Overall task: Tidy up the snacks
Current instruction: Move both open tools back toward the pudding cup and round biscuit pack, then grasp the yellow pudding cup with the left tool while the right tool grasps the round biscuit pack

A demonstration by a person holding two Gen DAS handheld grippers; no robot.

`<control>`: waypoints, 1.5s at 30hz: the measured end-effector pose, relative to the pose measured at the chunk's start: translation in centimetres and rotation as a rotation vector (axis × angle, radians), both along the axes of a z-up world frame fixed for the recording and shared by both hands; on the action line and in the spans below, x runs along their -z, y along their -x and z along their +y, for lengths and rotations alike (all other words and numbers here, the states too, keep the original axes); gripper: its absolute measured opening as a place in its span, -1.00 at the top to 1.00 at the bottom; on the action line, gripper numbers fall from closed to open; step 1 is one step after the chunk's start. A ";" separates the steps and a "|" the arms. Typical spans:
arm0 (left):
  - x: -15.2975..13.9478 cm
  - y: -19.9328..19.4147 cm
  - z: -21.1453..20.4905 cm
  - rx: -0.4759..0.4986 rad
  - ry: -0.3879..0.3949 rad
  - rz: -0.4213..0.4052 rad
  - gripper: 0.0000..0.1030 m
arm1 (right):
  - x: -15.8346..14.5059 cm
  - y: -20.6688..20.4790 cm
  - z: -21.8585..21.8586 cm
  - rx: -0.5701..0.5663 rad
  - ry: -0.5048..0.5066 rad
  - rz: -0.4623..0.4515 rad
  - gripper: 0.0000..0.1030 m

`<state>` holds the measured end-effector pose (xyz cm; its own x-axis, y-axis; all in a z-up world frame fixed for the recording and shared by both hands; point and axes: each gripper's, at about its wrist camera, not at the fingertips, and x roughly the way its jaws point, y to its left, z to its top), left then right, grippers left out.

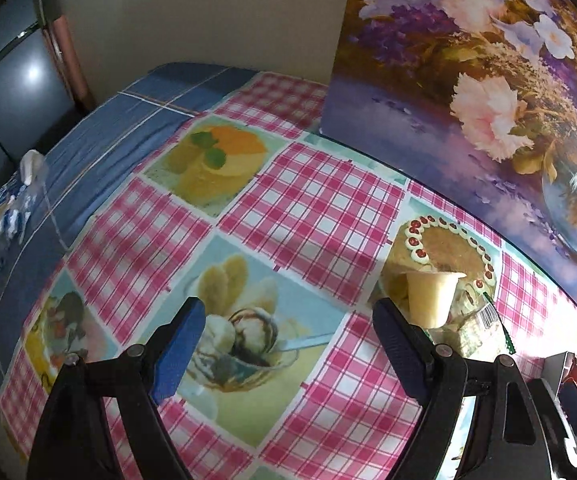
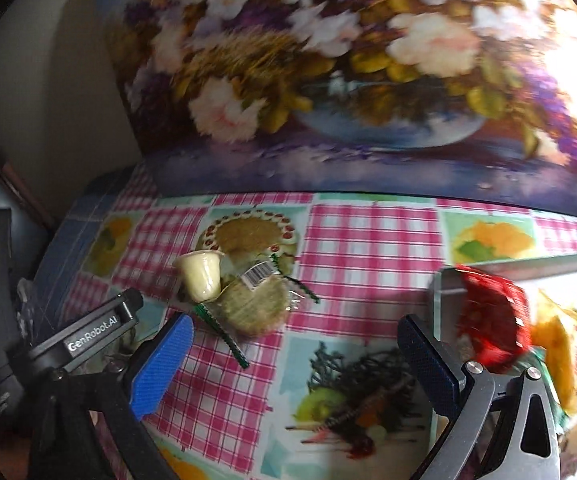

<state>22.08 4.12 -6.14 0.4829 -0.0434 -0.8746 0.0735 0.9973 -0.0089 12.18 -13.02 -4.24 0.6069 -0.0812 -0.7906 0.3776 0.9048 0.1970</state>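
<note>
A pale yellow pudding cup [image 1: 432, 298] lies tipped on the checked tablecloth, against a clear packet of round biscuits [image 1: 474, 326] with a barcode and green edge. My left gripper [image 1: 288, 348] hangs open above the cloth, with the cup just beyond its right finger [image 1: 402, 354]. In the right wrist view the same cup [image 2: 201, 278] and biscuit packet [image 2: 254, 306] lie ahead and left of my right gripper [image 2: 292, 364], which is open and empty. A clear box [image 2: 444, 280] at the right holds a red packet [image 2: 494, 322] and yellow packets [image 2: 560, 344].
A large flower painting [image 1: 468, 72] stands along the back of the table. Blue cloth [image 1: 100, 152] covers the far left side, with a crumpled blue-white bag [image 1: 12, 200] at its edge. The left gripper's black body [image 2: 68, 344] shows at the lower left of the right wrist view.
</note>
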 end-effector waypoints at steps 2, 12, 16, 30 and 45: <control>0.1 -0.7 0.4 0.006 0.007 0.008 -0.67 | 0.4 -1.1 0.6 -0.021 0.027 0.018 -1.00; -0.9 -3.0 0.4 0.094 0.081 0.019 -0.67 | 3.9 -5.0 1.9 -0.112 0.052 0.114 -1.00; -0.6 -3.3 -1.0 0.153 0.121 0.051 -0.67 | 4.8 -6.1 2.0 -0.120 0.062 0.134 -1.00; 1.0 -3.0 -5.1 0.257 0.131 0.095 -0.67 | 5.0 -6.4 1.3 -0.114 0.096 0.109 -0.32; 1.4 -1.7 -7.6 0.297 0.158 0.099 0.28 | 4.1 -3.5 -0.4 -0.069 0.074 0.099 -0.02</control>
<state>23.80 -3.45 -7.50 0.3418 -0.3082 -0.8878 0.3512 0.9181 -0.1835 15.72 -13.41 -8.36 0.5324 -0.1023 -0.8403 0.3282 0.9400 0.0935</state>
